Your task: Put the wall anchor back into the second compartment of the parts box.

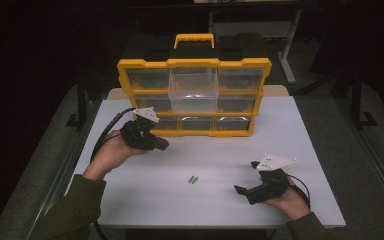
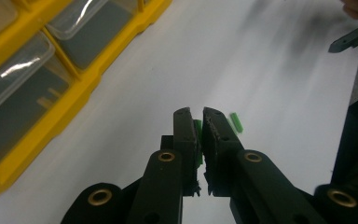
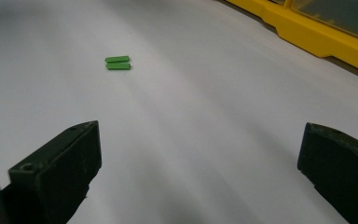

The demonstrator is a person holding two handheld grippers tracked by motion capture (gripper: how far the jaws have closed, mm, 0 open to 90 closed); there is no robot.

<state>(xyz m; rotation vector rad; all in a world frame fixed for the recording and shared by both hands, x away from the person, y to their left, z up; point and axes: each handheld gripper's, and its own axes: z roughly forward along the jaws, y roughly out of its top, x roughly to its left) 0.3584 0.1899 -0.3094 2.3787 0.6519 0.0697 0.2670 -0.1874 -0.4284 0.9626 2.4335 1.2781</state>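
Left claw [image 1: 161, 145] pressed together, hovers empty in front of yellow organizer case [image 1: 194, 95], positioned over worktop [image 1: 145, 200] for next pick. Right claw [image 1: 245, 177] spread wide, rests low at near edge, clear of path. Two green pieces [image 1: 194, 180] lie side by side mid-worktop, between both claws.

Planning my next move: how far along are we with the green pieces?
Done: no green is visible in the organizer. In hand: the left gripper is shut, with green showing between its jaws, possibly a gripped piece. Left: two green pieces lie on the table; the right gripper is open and empty.
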